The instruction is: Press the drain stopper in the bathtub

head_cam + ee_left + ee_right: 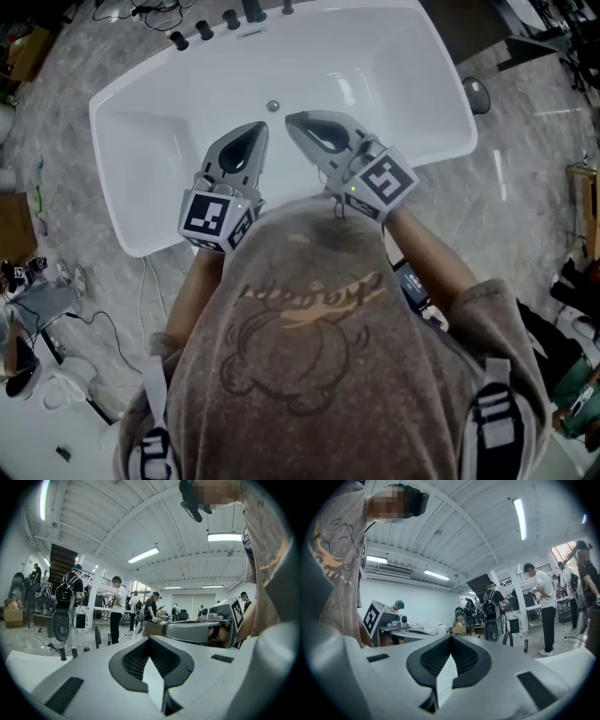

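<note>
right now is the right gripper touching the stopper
Apart. Head view shows bare tub between right gripper and stopper; right gripper view shows nothing at its jaws.

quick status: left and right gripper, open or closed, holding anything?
Left gripper: closed, jaws tip to tip, holding nothing.
Right gripper: closed, jaws tip to tip, holding nothing.

The bathtub (141, 141) basin lies open from left to right, with a free way down to the drain stopper (273, 106) toward its far side. The taps (230, 19) crowd only the far rim. Over the near rim the left gripper (258, 129) and right gripper (294, 120) hang side by side, jaws closed, leaving a narrow gap between their tips.
</note>
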The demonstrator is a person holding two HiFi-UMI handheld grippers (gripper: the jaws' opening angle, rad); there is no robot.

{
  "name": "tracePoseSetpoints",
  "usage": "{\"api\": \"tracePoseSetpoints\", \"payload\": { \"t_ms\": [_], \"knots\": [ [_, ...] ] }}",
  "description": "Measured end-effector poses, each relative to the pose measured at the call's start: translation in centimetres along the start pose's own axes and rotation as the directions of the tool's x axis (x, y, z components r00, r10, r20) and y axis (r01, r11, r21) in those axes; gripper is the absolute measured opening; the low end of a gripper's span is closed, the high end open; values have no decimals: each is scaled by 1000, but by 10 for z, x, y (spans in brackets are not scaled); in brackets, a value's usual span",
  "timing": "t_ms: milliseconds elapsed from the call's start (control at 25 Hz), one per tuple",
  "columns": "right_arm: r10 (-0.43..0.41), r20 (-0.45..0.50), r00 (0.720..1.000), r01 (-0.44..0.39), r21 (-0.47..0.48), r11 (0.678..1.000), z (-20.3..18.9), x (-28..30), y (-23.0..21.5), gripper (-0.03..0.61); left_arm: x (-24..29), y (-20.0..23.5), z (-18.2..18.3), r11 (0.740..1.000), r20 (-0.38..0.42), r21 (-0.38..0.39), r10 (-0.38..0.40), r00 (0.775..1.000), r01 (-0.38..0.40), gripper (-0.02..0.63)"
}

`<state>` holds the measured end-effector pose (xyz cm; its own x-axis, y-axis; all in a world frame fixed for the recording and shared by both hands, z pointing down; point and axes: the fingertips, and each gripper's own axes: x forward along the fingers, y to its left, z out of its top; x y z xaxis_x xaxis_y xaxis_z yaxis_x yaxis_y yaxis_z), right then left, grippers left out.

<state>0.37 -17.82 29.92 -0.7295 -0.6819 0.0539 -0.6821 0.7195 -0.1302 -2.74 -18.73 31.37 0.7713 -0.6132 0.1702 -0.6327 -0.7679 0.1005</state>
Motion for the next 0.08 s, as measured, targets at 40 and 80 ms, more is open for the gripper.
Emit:
{"api": "tracePoseSetpoints", "payload": {
  "t_ms": [40,80],
  "knots": [
    [12,2,1000,-12,-9,1000,1,3,0,0,0,2,1,1000,3,4,5,1000,-5,5],
    [24,3,1000,-24,-18,1000,3,5,1,1,-1,5,1,1000,6,7,9,1000,-9,5]
  ]
}}
